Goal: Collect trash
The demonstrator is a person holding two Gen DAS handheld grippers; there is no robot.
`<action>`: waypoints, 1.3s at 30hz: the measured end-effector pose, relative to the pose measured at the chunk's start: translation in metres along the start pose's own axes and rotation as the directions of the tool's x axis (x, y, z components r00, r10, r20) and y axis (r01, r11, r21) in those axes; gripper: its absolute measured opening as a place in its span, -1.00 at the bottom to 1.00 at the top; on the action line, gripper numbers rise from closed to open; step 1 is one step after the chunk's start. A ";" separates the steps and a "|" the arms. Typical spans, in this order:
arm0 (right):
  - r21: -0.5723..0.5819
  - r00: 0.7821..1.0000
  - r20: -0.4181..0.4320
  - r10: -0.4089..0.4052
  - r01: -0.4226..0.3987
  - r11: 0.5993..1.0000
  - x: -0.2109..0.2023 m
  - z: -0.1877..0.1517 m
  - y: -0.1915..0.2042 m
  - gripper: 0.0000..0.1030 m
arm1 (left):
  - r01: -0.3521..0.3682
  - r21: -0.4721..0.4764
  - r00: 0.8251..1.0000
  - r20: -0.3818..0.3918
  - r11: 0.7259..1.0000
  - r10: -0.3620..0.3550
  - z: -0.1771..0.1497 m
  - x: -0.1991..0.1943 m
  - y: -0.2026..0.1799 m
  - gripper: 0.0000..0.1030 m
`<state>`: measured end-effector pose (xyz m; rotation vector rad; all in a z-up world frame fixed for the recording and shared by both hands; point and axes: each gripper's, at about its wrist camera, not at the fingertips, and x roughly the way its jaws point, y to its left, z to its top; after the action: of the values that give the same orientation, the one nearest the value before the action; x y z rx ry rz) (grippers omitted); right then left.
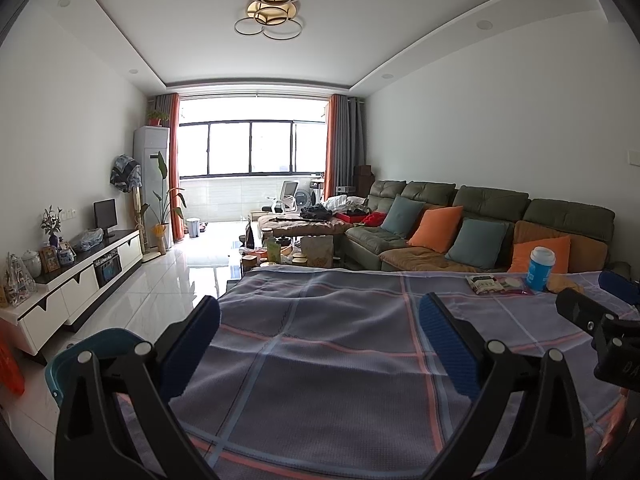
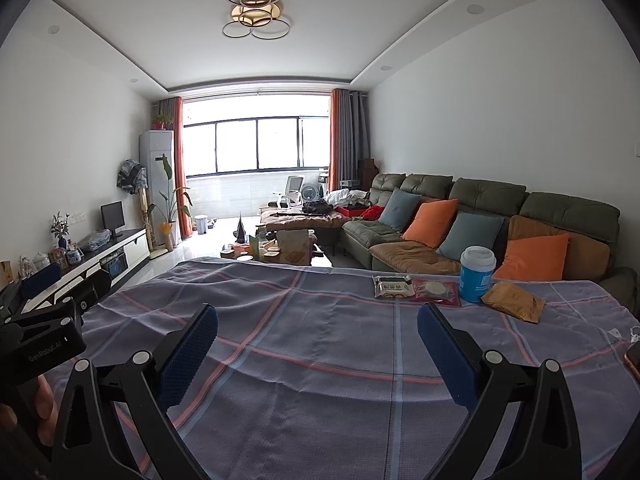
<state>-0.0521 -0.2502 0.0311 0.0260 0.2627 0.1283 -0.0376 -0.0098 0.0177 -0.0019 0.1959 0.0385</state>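
Note:
On the checked tablecloth at the far right lie a blue paper cup with a white lid, a white and dark snack wrapper, a red packet and a brown crumpled bag. The cup and the wrappers also show in the left wrist view. My left gripper is open and empty over the cloth. My right gripper is open and empty, short of the trash. A teal bin stands by the table's left edge.
A green sofa with orange and blue cushions stands behind the table on the right. A cluttered coffee table lies beyond the far edge. A white TV cabinet runs along the left wall. A phone lies at the right edge.

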 end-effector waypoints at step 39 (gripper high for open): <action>0.002 1.000 0.003 -0.001 0.001 1.000 -0.001 0.000 -0.001 0.93 | -0.009 -0.004 1.000 -0.005 1.000 0.009 -0.001 0.000 0.000 0.93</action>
<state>-0.0531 -0.2515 0.0309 0.0276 0.2603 0.1266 -0.0372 -0.0101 0.0170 -0.0048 0.2003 0.0475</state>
